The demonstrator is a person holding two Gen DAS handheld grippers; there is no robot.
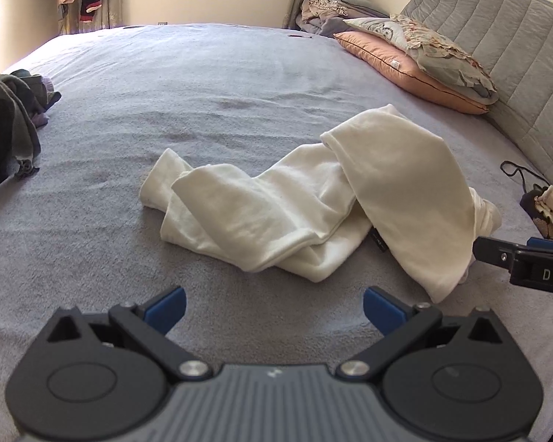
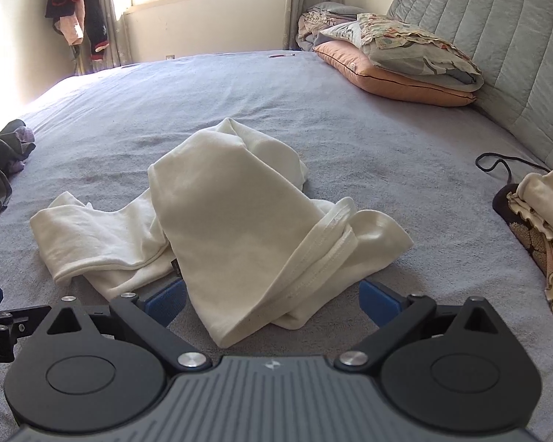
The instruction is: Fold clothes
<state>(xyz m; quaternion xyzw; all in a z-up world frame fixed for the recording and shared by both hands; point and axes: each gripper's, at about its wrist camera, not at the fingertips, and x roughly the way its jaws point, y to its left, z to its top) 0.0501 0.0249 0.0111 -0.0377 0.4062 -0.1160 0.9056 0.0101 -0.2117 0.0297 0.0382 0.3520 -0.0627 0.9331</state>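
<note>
Garment: while our white garment (image 2: 217, 221) lies crumpled mid-bed, away from the edges, one long part is draped over the rest, so it needs spreading first.
Left gripper (image 1: 274, 307): we hover it short of the cloth, jaws spread wide and holding nothing.
Right gripper (image 2: 272, 302): jaws wide apart, straddling the hemmed near corner without pinching it; we judge this is set up for a grab.
Bed (image 1: 202, 84): its bare grey sheet gives us room to flatten the piece.
Dark clothes (image 1: 7, 118): heaped at the left edge, probably awaiting folding.
</note>
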